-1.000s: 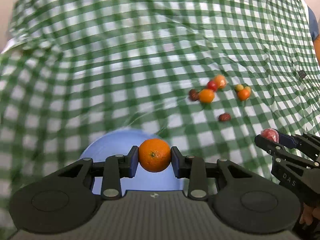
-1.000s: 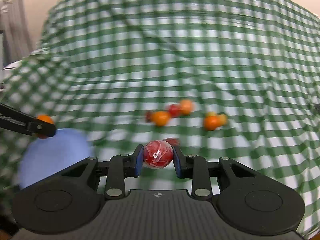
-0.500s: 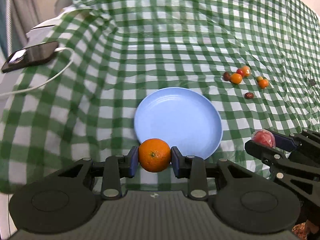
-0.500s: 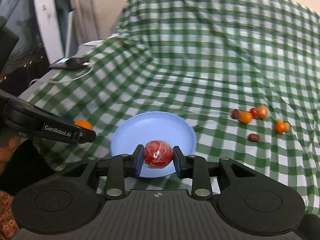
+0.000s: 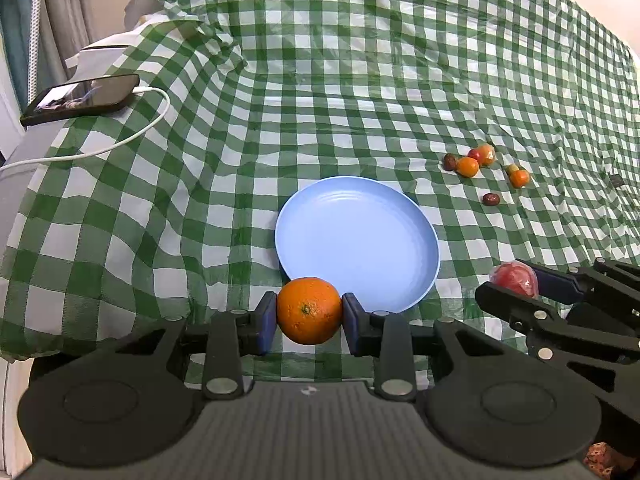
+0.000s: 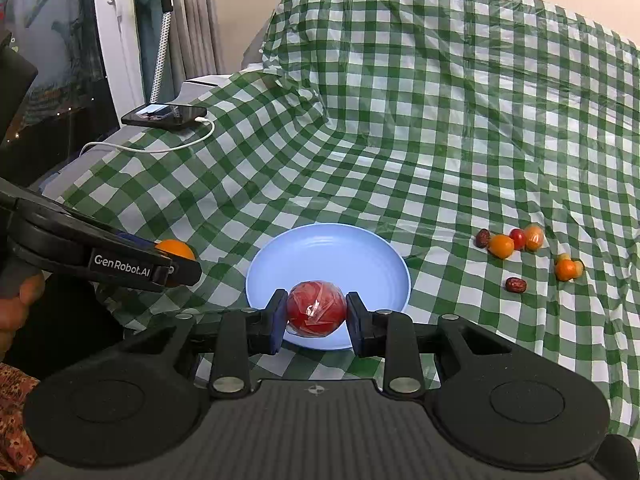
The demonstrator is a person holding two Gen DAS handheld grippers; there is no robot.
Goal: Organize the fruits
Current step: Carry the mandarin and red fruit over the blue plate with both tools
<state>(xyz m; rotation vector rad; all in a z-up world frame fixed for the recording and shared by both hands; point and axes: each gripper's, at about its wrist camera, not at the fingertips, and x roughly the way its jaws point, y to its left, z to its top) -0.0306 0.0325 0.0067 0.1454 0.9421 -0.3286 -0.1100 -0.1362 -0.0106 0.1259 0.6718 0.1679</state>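
Note:
My left gripper is shut on an orange, held just in front of the near rim of an empty light blue plate. My right gripper is shut on a red fruit wrapped in clear film, held over the near edge of the plate. The right gripper with its red fruit shows at the right of the left wrist view. The left gripper with the orange shows at the left of the right wrist view.
Several small fruits, orange, red and dark brown, lie in a loose group on the green checked cloth to the right beyond the plate. A phone with a white cable lies at the far left edge.
Both grippers have pulled back and up from the fruit group towards the near side of the plate, each still holding its fruit. The whole plate and the phone have come into view.

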